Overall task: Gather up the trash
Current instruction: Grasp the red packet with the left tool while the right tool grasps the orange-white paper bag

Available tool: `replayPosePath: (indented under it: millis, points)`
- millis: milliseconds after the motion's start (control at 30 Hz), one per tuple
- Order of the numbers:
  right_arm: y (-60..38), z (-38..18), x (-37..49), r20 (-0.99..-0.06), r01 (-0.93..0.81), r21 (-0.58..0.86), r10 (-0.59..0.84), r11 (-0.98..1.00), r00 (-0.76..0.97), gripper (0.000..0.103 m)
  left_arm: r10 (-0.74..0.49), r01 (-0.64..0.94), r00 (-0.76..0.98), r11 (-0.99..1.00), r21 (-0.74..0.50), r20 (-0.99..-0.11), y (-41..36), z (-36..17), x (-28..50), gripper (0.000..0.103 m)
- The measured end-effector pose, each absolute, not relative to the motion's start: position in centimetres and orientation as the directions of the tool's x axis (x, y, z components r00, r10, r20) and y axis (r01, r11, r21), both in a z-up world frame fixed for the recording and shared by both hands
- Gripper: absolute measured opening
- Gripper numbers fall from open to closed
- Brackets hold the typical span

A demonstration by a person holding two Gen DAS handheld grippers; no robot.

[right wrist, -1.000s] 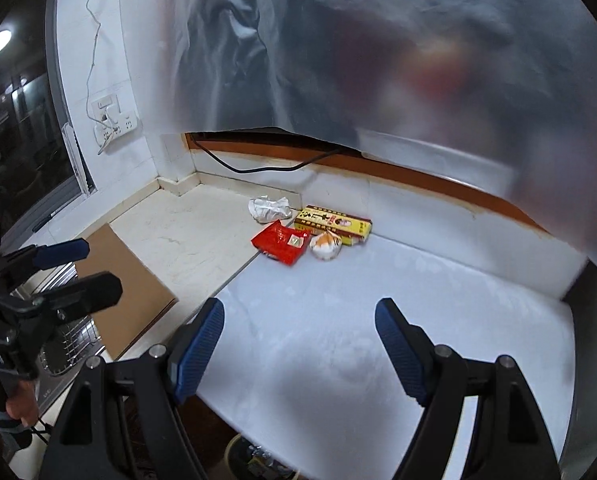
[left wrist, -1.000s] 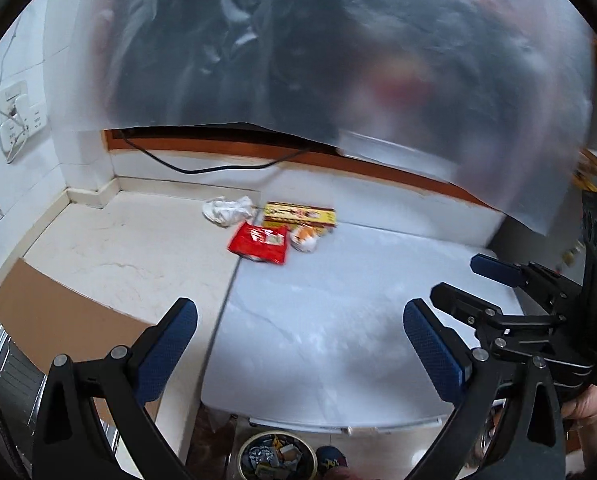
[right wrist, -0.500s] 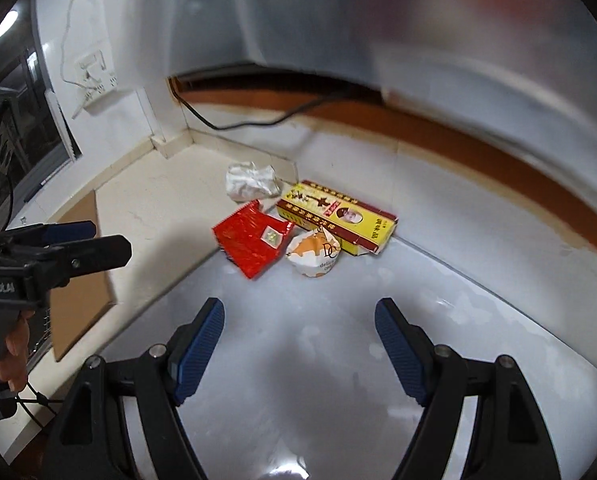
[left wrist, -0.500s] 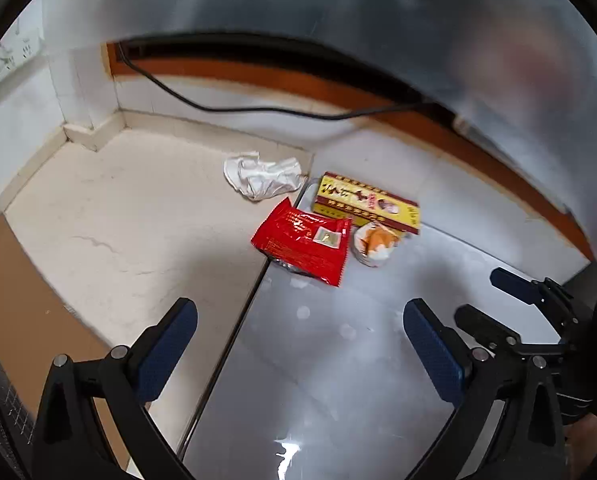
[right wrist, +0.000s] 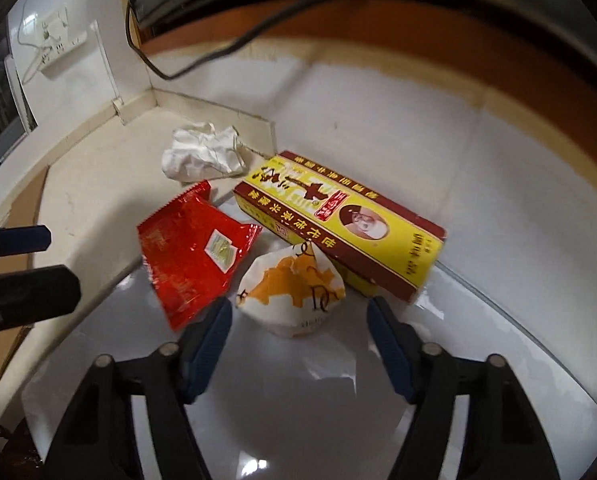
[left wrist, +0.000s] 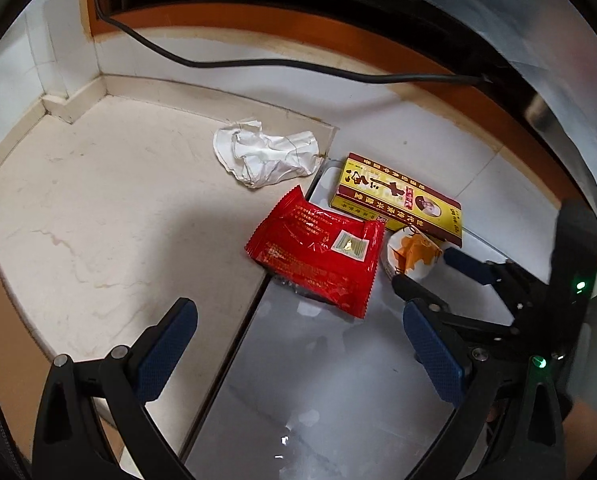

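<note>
Right gripper (right wrist: 298, 320) wide open, lined up w/ orange-white wrapper (right wrist: 294, 292) — ready to pinch; left gripper (left wrist: 294, 344) also wide, empty, near red packet (left wrist: 318, 256)

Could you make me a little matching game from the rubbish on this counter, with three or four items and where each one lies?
Items:
1. crumpled tissue
2. red packet
3. yellow box
4. orange-and-white wrapper

Places:
A. straddling the seam between the cream counter and the grey surface
B. right in front of the open right gripper
C. wholly on the cream counter
D. farthest back on the grey surface

Pairs: 1-C, 2-A, 3-D, 4-B
</note>
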State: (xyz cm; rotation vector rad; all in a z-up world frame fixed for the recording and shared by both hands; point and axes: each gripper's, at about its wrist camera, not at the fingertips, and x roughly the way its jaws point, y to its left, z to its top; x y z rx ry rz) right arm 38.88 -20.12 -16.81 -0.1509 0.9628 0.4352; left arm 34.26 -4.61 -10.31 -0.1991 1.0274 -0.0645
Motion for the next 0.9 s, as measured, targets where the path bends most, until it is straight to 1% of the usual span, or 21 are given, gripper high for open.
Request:
replayPosePath:
  millis: [33, 67, 167, 400, 733, 900]
  points:
    - [-19.9, -17.1, 39.1, -0.821, -0.43, 0.071, 0.298, 0.9, 0.488, 0.058, -0.148, -0.045, 0.509, 0.979, -0.198, -0.848, -4.5, -10.6, 34.7, 0.102]
    - [-19.7, -17.3, 39.2, -0.822, -0.437, 0.077, 0.305, 0.896, 0.481, 0.055, -0.152, -0.047, 0.505, 0.978, -0.203, -0.85, -4.5, -10.8, 34.9, 0.102]
    - [-19.5, -17.4, 38.9, -0.81, -0.446, 0.057, 0.302, 0.893, 0.502, 0.054, -0.168, -0.059, 0.494, 0.973, -0.225, -0.853, -4.4, -11.4, 35.8, 0.102]
    - [-21.0, -16.8, 37.7, -0.787, -0.459, 0.1, 0.353, 0.883, 0.507, 0.054, -0.187, -0.097, 0.461, 0.961, -0.259, -0.867, -4.7, -13.0, 38.7, 0.102]
    - [-22.9, -16.4, 37.4, -0.78, -0.455, 0.157, 0.393, 0.876, 0.487, 0.054, -0.118, -0.125, 0.438, 0.974, -0.19, -0.891, -4.6, -15.6, 42.4, 0.101]
    - [-23.3, -16.8, 37.6, -0.784, -0.447, 0.177, 0.401, 0.877, 0.474, 0.054, -0.12, -0.103, 0.439, 0.978, -0.182, -0.891, -5.3, -15.7, 42.8, 0.101]
